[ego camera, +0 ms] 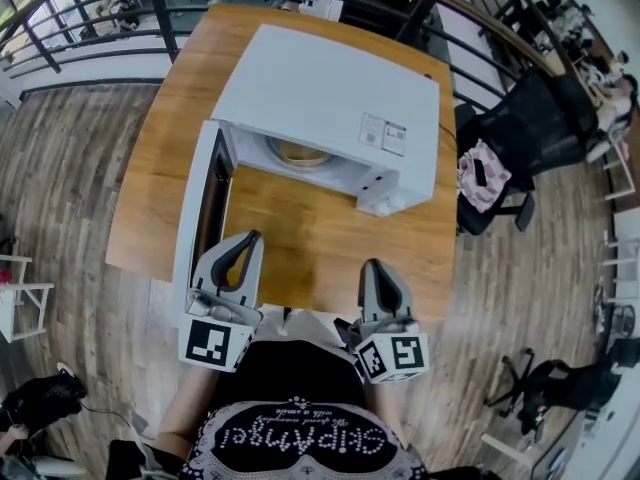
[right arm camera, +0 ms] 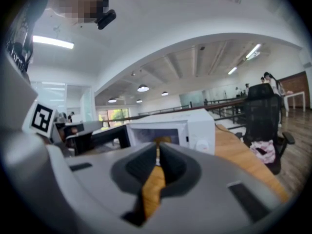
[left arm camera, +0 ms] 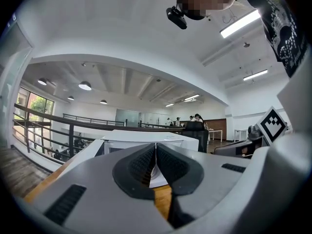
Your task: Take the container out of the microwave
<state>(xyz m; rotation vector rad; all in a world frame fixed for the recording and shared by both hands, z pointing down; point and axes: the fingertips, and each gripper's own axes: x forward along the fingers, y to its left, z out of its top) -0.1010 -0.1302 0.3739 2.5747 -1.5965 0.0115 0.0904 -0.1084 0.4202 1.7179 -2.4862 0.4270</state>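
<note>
Head view: a round tan container (ego camera: 300, 152) sits inside the white box-shaped microwave (ego camera: 330, 93), its door (ego camera: 196, 223) wide open, on a wooden table (ego camera: 310, 248). The left gripper (ego camera: 248, 240) and right gripper (ego camera: 372, 266) hover in front, jaws closed and empty.

A bare stretch of worktop (ego camera: 310, 233) lies open between the left gripper (ego camera: 248, 240), the right gripper (ego camera: 372, 266) and the microwave (ego camera: 330, 88) at 12 o'clock. The microwave's open door (ego camera: 198, 218) juts out at 10 o'clock, just beside the left gripper, walling that side. Its control-panel end (ego camera: 385, 190) stands at 1 o'clock; an office chair (ego camera: 520, 138) sits off the worktop at 3 o'clock.
</note>
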